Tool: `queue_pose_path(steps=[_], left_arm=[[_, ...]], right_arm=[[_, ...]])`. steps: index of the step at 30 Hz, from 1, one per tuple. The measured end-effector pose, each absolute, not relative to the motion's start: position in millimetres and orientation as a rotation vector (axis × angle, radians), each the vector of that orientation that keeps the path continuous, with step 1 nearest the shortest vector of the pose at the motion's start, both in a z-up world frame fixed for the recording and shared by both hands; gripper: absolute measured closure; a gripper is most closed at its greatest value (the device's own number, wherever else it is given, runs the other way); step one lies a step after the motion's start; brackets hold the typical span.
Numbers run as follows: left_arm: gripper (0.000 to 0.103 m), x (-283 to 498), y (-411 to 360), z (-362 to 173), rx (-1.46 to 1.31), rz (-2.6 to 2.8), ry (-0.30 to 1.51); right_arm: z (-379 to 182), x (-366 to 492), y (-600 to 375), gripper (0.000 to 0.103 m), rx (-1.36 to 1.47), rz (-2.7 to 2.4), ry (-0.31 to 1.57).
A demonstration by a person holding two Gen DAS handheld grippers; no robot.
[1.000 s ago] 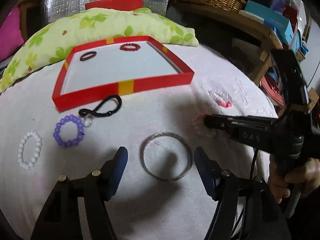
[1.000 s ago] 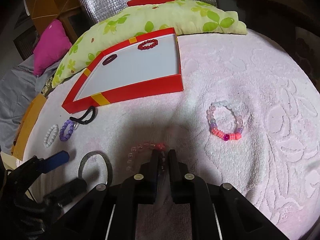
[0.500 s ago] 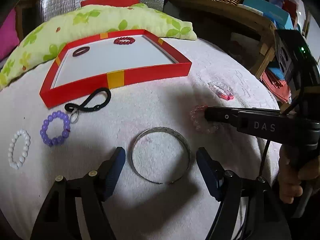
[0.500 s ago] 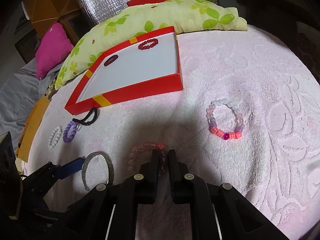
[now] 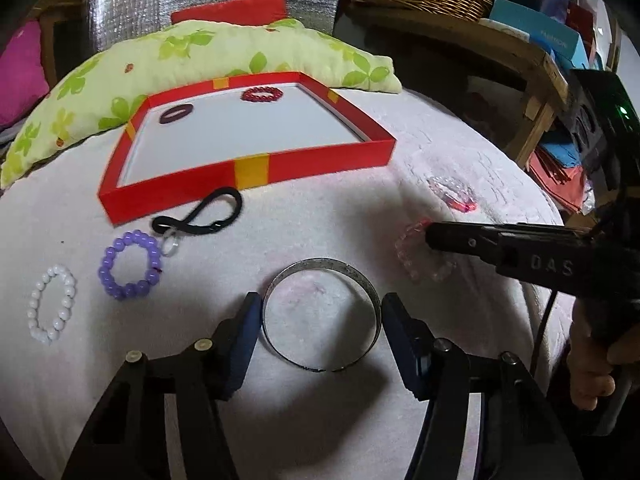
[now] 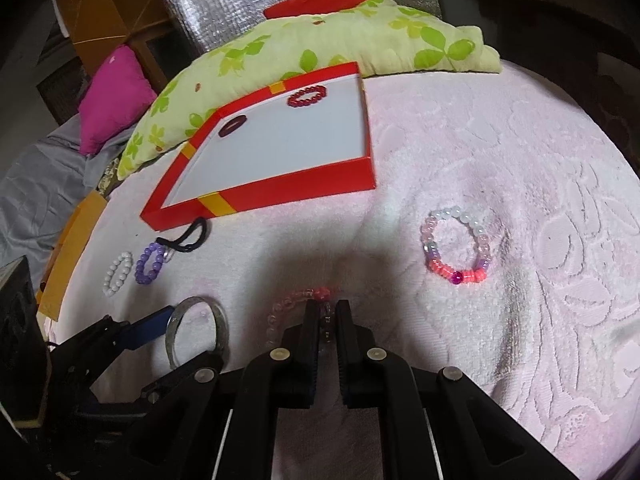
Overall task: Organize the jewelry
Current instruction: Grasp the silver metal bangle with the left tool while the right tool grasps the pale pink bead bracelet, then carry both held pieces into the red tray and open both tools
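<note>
A silver bangle [image 5: 320, 266] lies flat on the white-pink towel. My left gripper [image 5: 322, 316] straddles it and its jaws are closing, with a blue pad just outside each side of the ring. My right gripper [image 6: 325, 312] is shut on a pale pink bead bracelet [image 6: 280, 312] that rests on the towel; in the left wrist view it reaches in from the right. The red tray [image 5: 248, 170] behind holds a red bead bracelet [image 5: 262, 94] and a dark ring [image 5: 175, 114].
Loose on the towel are a black hair tie [image 5: 200, 220], a purple bracelet [image 5: 130, 270], a white bracelet [image 5: 50, 308] and a pink-and-white bracelet [image 6: 456, 244]. A leaf-print pillow [image 5: 224, 56] lies behind the tray. A wooden shelf [image 5: 532, 64] stands at the right.
My left gripper has come in closer over the silver bangle and its jaws have narrowed around it. The right gripper stays shut on the pink bracelet in the same spot.
</note>
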State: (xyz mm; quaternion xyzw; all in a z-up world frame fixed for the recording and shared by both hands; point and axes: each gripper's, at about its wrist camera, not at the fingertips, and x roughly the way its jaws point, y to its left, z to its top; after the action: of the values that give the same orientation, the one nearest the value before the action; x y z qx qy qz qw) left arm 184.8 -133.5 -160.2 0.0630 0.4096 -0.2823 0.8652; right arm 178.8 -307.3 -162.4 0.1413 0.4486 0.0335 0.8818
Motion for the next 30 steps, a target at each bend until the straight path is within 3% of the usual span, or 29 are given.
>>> queue_pose_path(steps=[19, 30], left_arm=[[0.039, 193, -103, -167, 0.139, -0.455, 0.900], [0.040, 194, -100, -165, 0.116, -0.454, 0.877]], right_arm=[[-171, 180, -282, 0.091, 0.192, 0.126, 0.998], [-166, 176, -281, 0.094, 0.164, 0.108, 0.962]])
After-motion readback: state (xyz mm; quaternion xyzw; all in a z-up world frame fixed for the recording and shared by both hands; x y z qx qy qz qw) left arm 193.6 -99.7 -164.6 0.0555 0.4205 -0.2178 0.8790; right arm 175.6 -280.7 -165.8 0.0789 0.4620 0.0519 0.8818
